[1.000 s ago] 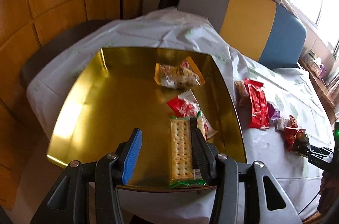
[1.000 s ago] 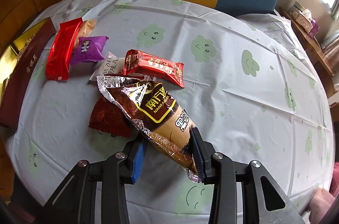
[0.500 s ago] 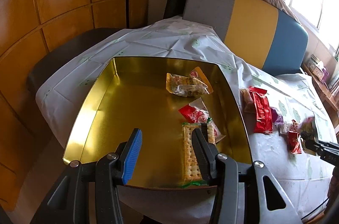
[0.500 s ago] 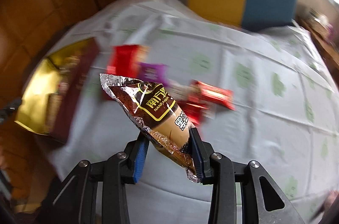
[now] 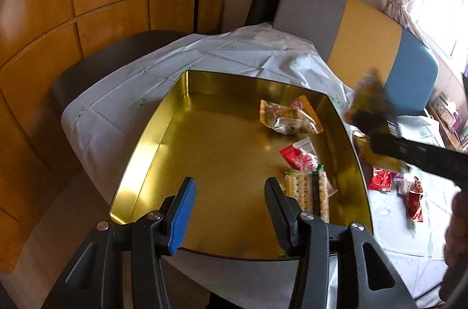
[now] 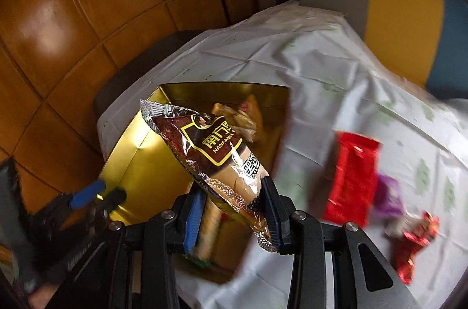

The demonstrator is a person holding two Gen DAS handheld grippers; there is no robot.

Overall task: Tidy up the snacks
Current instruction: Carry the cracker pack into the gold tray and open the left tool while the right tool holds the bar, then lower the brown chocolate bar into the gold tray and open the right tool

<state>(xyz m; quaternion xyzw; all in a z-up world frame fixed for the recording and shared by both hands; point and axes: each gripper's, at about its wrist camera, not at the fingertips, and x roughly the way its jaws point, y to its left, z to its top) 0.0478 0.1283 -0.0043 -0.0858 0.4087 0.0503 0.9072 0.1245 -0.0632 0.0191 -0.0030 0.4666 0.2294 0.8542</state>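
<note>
A gold tin box (image 5: 187, 162) sits on the white tablecloth. Inside lie a cracker pack (image 5: 304, 189), a red-and-white packet (image 5: 298, 154) and a yellow packet (image 5: 289, 116). My left gripper (image 5: 231, 192) is open and empty above the box's near edge. My right gripper (image 6: 231, 192) is shut on a brown foil snack packet (image 6: 210, 142), held in the air over the box's right side; it shows blurred in the left wrist view (image 5: 371, 107). Loose on the cloth are a long red packet (image 6: 354, 174), a purple packet (image 6: 386, 198) and small red packets (image 6: 412, 241).
A grey, yellow and blue chair back (image 5: 365, 40) stands behind the table. Wooden wall panels (image 5: 87, 2) are at the left. The left gripper shows at the lower left of the right wrist view (image 6: 87, 195). The table's left edge (image 5: 70, 116) is close to the box.
My right gripper lifted the brown packet off the cloth and carried it left to above the gold box. My left gripper pulled back and up from the cracker pack, still open.
</note>
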